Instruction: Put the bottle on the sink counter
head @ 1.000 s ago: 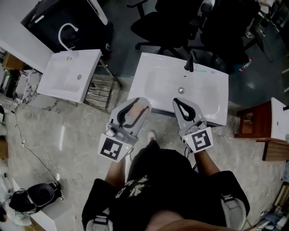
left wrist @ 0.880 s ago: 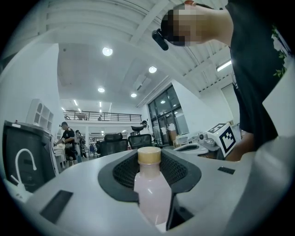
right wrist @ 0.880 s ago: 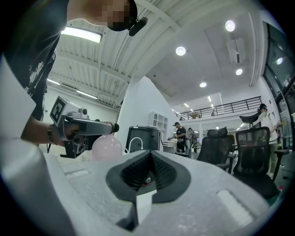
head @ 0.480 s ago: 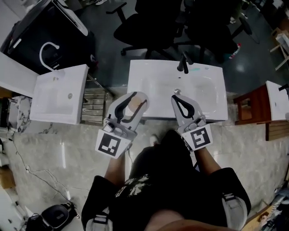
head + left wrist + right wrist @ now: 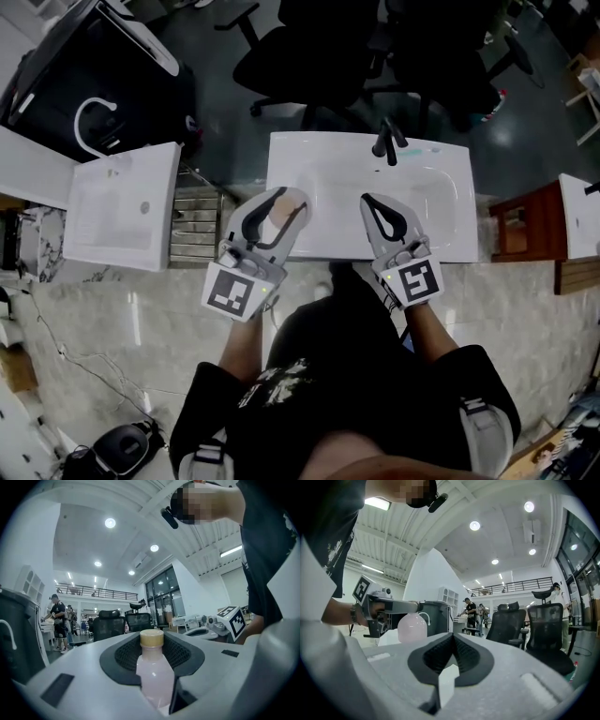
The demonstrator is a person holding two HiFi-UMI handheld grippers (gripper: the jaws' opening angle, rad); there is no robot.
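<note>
a: black cloth came nearest: the person's shirt (image 5: 328,394) filled the bottom of the head view, and both forearms reached forward from it.

b: and the tongs?

a: the left gripper (image 5: 286,200) was clamped on the bottle (image 5: 275,222) — pale pink, its tan cap (image 5: 152,638) showing between the dark ribbed pads in the left gripper view. the right gripper (image 5: 369,201) had its jaws together at the tips, with nothing between them.

b: where was the bottle against the sink?

a: held, not set down. from above it showed over the front left corner of the white sink counter (image 5: 441,246), and the right gripper showed over the front edge near the middle. how high the bottle hung over the rim i couldn't tell.

b: and farther on?

a: a dark faucet (image 5: 386,142) stood at the back edge of that basin. to the left, across a metal rack (image 5: 192,220), was a second white sink (image 5: 122,202) with a curved white tap (image 5: 89,117). a brown wooden table (image 5: 520,225) stood just beside the counter on the right. past the sinks — black office chairs (image 5: 309,47) on a dark floor.
</note>
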